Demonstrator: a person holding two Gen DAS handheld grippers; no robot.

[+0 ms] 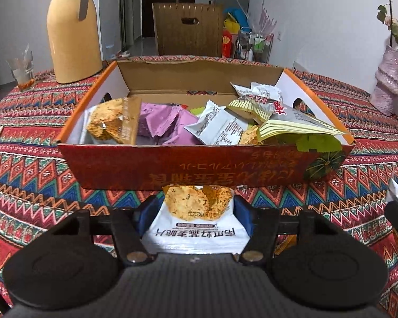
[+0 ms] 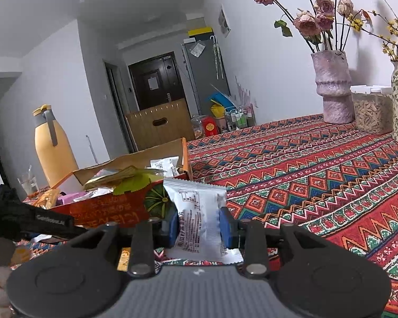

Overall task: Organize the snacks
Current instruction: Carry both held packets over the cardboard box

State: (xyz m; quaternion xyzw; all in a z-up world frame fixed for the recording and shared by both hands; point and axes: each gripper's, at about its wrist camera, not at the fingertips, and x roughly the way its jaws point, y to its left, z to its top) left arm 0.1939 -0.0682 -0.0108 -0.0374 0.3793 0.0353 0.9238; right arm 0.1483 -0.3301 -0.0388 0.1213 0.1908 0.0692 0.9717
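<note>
Sitting on the patterned worktop (image 1: pixel 26 137), the big cardboard box (image 1: pixel 204 164) is where both snacks should end up, and it is already crowded: purple packets (image 1: pixel 161 124) in the middle, a cracker pack (image 1: pixel 108 122) leaning at its left end, striped yellow bags (image 1: pixel 291 124) heaped at the right with one corner hanging over the near wall. The emptier room looks to be the far half, towards the back wall.

Next down in size, the left tool (image 1: pixel 191 212) has its blue pads pressed on the sides of a white cracker packet (image 1: pixel 196 217), which lies just in front of the box's near wall, close to the cloth. The grip seems to sit at mid-length, so the packet should ride flat, but its front end is lower than the box rim. I would lift it straight up until it clears the rim, then carry it forward over the middle and let go low, so it does not slide off the heap.

Smallest, the right tool (image 2: pixel 199 225) is pinching a white sachet (image 2: pixel 196 212) upright by its lower part, near the box's right corner. Its top is free and floppy; keep it raised and wait, then bring it in after the left has released, since the two tools would probably crowd each other over the near wall
</note>
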